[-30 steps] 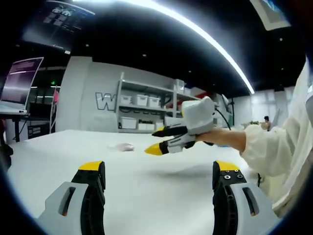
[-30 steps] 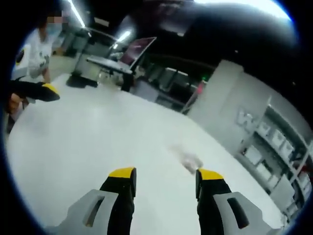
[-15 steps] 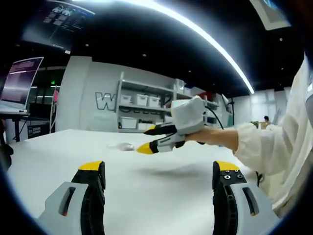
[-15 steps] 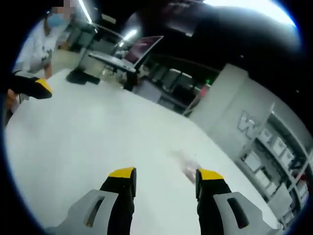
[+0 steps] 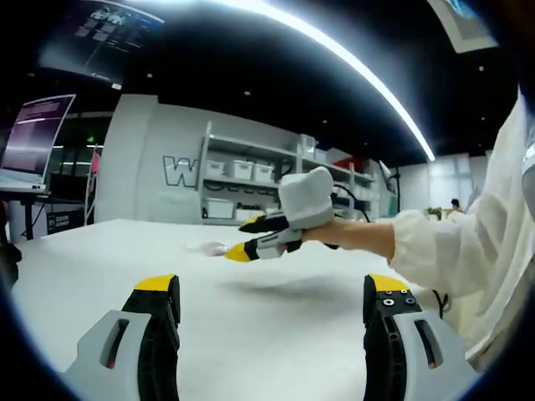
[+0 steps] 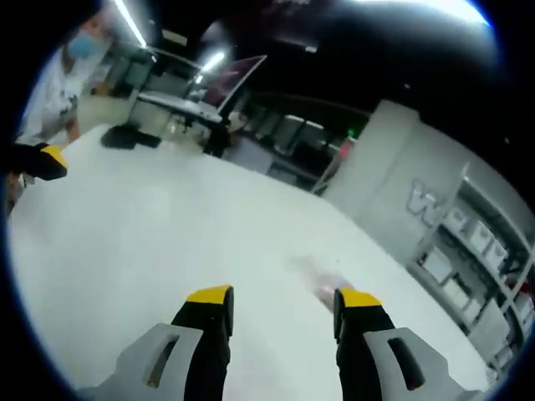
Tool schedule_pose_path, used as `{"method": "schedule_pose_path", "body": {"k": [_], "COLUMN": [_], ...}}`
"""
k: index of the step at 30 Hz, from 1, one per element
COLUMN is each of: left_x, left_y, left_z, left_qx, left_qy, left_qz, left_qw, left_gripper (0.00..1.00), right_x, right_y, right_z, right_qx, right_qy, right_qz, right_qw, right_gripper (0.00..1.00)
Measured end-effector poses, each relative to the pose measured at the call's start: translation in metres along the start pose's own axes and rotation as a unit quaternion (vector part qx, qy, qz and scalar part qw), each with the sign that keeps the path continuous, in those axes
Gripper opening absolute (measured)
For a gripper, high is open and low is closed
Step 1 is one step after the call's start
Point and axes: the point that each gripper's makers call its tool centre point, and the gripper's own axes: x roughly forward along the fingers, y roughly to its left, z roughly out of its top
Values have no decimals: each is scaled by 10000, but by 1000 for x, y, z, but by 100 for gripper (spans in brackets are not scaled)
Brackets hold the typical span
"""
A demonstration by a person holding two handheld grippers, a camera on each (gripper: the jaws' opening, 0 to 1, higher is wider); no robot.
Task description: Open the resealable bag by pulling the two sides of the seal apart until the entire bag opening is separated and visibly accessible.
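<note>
A small clear resealable bag [image 5: 211, 247] lies flat on the white table [image 5: 276, 317], far ahead of my left gripper [image 5: 272, 288], which is open and holds nothing. My right gripper [image 5: 242, 238], held by a hand in a white sleeve, reaches in from the right in the left gripper view, its yellow tips just right of the bag. In the right gripper view the bag [image 6: 324, 276] is a blurred pale patch just beyond the open right gripper [image 6: 284, 295], near its right jaw. The left gripper's yellow tip [image 6: 48, 156] shows at the far left.
Shelving [image 5: 251, 188] with white bins stands behind the table. A monitor [image 5: 33, 134] on a desk is at the left. A person [image 6: 63, 83] in white stands beyond the table's far corner in the right gripper view. A dark object [image 6: 125, 134] rests on that table edge.
My right gripper has moved leftward across the left gripper view, closing in on the bag. The right gripper view has shifted with it. The left gripper stayed still.
</note>
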Motion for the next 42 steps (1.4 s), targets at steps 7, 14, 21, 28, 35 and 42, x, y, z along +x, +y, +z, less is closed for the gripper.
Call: {"method": "schedule_pose_path", "body": {"k": [7, 14, 21, 28, 35, 42], "left_x": [-3, -6, -8, -8, -7, -9], "left_y": [0, 4, 7, 7, 4, 2], "left_z": [1, 6, 3, 2, 4, 5], "left_qx": [57, 110, 108, 80, 83, 88], "left_qy": [24, 4, 54, 30, 9, -26], "left_qz": [-5, 41, 76, 87, 67, 78], "left_qw": [10000, 9999, 9999, 9999, 9999, 9999], "left_gripper": [89, 89, 89, 89, 89, 89], "right_x": [9, 18, 30, 36, 46, 53], "right_y": [1, 2, 3, 2, -5, -6], "right_z": [2, 11, 12, 8, 10, 10], "right_qx": [215, 152, 393, 416, 527, 356], "right_qy": [-160, -224, -242, -168, -150, -71], "right_qz": [32, 40, 92, 109, 85, 59], "right_qw": [9996, 9996, 9989, 9989, 9985, 9993], "right_gripper": [47, 45, 45, 45, 45, 45]}}
